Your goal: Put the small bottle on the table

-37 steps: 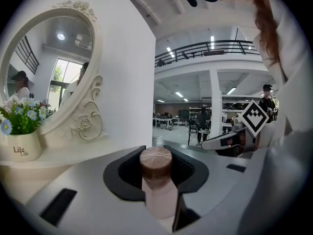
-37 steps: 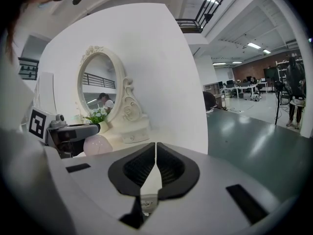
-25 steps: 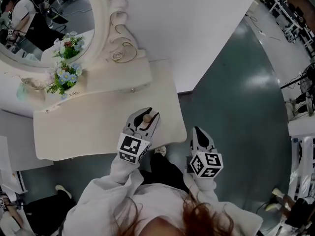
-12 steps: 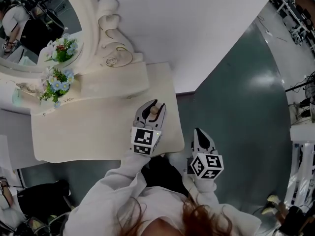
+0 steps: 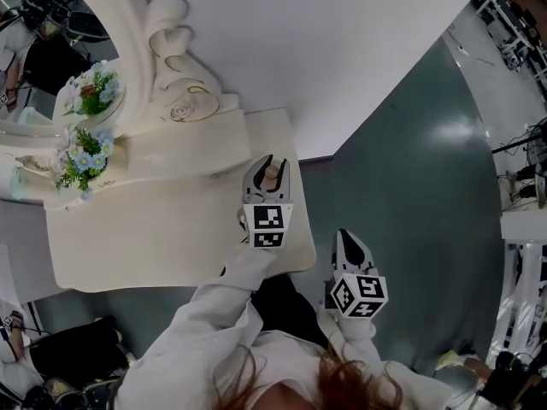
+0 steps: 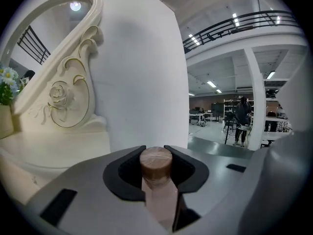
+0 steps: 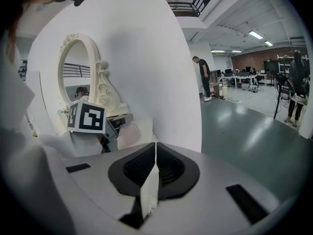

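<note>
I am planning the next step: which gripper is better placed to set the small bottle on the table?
Left. The left gripper grips the small bottle above the table; the right gripper is shut, empty, off to its side.

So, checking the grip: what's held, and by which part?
Left gripper holds the small bottle by its body, below the brown cap; right gripper is shut, empty.
</note>
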`<state>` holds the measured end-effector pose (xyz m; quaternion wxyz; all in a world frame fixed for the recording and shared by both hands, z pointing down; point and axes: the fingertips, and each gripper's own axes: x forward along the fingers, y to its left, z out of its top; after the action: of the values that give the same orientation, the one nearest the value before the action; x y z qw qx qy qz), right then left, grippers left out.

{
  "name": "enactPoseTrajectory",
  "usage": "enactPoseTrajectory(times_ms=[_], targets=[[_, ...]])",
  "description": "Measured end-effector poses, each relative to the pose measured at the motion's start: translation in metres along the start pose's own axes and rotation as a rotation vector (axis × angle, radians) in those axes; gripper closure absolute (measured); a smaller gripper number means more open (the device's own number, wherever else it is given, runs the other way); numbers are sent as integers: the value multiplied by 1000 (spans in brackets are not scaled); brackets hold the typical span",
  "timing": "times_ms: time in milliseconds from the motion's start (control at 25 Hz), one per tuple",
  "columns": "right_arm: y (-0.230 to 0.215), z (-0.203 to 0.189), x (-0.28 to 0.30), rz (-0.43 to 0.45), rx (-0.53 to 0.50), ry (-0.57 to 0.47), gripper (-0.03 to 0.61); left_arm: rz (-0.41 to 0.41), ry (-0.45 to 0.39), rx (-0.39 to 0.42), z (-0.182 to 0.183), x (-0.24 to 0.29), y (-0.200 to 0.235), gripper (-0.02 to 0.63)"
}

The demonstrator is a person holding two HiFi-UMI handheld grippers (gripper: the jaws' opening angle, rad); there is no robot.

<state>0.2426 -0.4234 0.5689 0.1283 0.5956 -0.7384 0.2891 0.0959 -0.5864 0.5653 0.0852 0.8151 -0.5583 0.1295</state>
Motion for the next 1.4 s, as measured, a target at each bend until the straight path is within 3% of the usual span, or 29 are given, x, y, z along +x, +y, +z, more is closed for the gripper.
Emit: enactPoseTrajectory(times_ms=[280, 640, 800, 880, 920, 1160, 1400], targets=[[-3, -2, 8, -8, -5, 18, 543, 52, 21, 95, 0, 35, 5, 486], [0, -2, 10, -14, 3, 14, 543, 86, 6, 106, 5, 49, 6, 483], [4, 0, 5, -20, -3, 0, 543, 37, 41, 83, -1, 47, 1, 479], [7, 2, 2, -22, -12, -9, 543, -3, 79, 60, -12, 43, -5, 302], [8, 2, 1, -24, -15, -13, 543, -14, 93, 54, -17, 38, -7, 285], [26, 6, -7, -25, -25, -48, 543, -114, 146, 23, -39, -8, -19, 275], [53, 15, -12, 12, -40, -90, 543, -166, 163, -114, -44, -59, -1, 275]])
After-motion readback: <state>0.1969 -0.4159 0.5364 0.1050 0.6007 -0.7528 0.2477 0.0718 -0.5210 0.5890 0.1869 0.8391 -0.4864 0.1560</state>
